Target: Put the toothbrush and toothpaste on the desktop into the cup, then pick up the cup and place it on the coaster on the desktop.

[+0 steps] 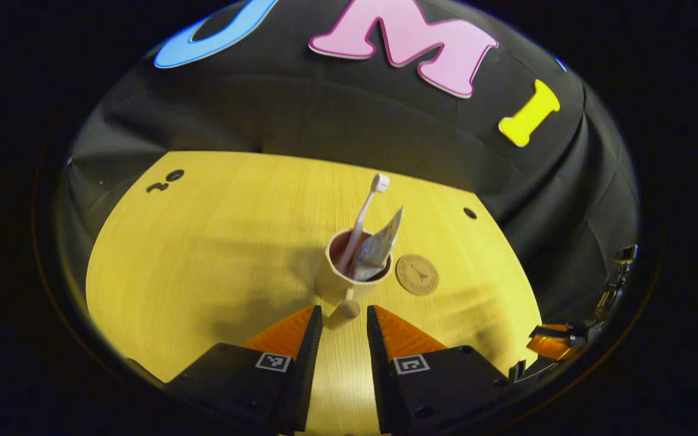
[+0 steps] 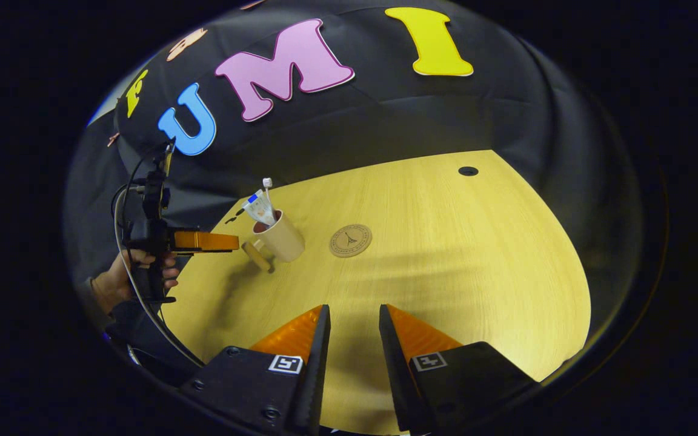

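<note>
A beige cup [image 1: 334,278] stands upright on the yellow desktop [image 1: 203,260], holding a white toothbrush [image 1: 366,209] and a silvery toothpaste tube [image 1: 382,245]. Its knob-like handle [image 1: 349,309] points at my left gripper [image 1: 344,315], which is open, its tips on either side of the handle with gaps. A round brown coaster [image 1: 417,274] lies just right of the cup. In the right gripper view the cup [image 2: 282,239], the coaster [image 2: 350,240] and the left gripper [image 2: 234,242] sit farther off. My right gripper [image 2: 354,312] is open above bare wood.
A hand [image 2: 131,275] holds the left gripper at the desk's left edge, with cables rising behind it. Dark round holes [image 1: 470,213] mark the desktop near its far edge. Black cloth walls the desk in. The right gripper [image 1: 537,333] shows at the right rim.
</note>
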Motion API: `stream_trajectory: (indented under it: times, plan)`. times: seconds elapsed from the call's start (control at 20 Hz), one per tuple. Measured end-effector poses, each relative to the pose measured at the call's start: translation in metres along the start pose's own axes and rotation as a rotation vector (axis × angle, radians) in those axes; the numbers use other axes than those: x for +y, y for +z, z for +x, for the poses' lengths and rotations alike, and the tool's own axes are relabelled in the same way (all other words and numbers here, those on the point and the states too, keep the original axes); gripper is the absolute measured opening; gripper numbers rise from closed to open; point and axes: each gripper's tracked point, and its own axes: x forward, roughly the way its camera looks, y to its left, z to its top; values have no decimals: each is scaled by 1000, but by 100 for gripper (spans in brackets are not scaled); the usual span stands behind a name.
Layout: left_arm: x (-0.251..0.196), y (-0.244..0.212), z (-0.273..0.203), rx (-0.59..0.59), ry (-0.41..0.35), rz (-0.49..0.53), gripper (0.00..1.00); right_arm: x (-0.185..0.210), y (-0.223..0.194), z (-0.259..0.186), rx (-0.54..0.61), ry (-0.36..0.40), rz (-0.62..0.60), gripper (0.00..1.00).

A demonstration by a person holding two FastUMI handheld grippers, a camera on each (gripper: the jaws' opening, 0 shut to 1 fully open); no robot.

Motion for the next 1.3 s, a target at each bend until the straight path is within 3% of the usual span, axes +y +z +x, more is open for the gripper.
stream_trajectory:
  times: [0.05,0.15,0.2,0.25,0.3,0.4,0.45,0.5,0.55,0.6,0.65,0.7,0.75,0.8,0.9,0.95,1.0,1.05,1.1,1.15,1.2,1.25,1.3]
  plan:
    - [-1,-6,4,36,-5,3,51,-3,1,0,-1,-2,0,40]
    - [-2,-12,14,97,-8,14,47,-8,3,2,-2,-8,8,40]
    - [-3,-15,19,123,-11,18,47,-10,4,3,-3,-11,13,50]
    - [-3,-17,24,144,-13,18,47,-12,4,4,-5,-13,18,50]
    - [-3,-19,30,165,-12,18,39,-13,4,5,-7,-14,21,50]
    - [0,-22,41,202,7,21,55,-15,2,8,-5,-15,23,50]
    - [1,-23,46,213,14,26,47,-16,1,9,-4,-17,25,50]
    - [2,-22,50,223,23,32,47,-18,-1,10,-3,-19,29,50]
    - [3,-21,55,231,32,39,47,-20,-2,10,-5,-21,36,50]
    - [3,-20,59,238,36,45,47,-22,-4,12,-7,-26,42,40]
    - [4,-19,63,248,45,54,47,-24,-6,12,-9,-29,50,40]
    - [6,-18,67,257,53,65,55,-26,-8,11,-10,-31,60,40]
    - [6,-16,71,268,62,76,47,-26,-9,9,-13,-30,69,40]
    - [6,-17,75,286,64,84,47,-25,-10,7,-17,-26,74,40]
    - [6,-24,81,331,72,104,47,-25,-11,3,-25,-28,68,40]
    - [7,-28,84,350,80,112,54,-25,-13,2,-25,-29,69,40]
    - [7,-29,87,360,87,116,52,-26,-14,0,-25,-29,77,40]
    - [8,-30,89,363,95,116,46,-26,-15,-2,-24,-30,86,50]
    - [7,-30,90,365,102,117,43,-26,-18,-2,-22,-31,94,50]
    - [7,-30,92,363,107,122,37,-28,-21,-4,-22,-33,98,50]
    - [7,-29,93,358,112,127,41,-29,-24,-6,-21,-35,99,40]
    - [8,-29,93,356,118,132,36,-30,-26,-7,-17,-39,101,50]
    - [9,-27,94,350,124,136,30,-30,-28,-8,-16,-40,103,40]
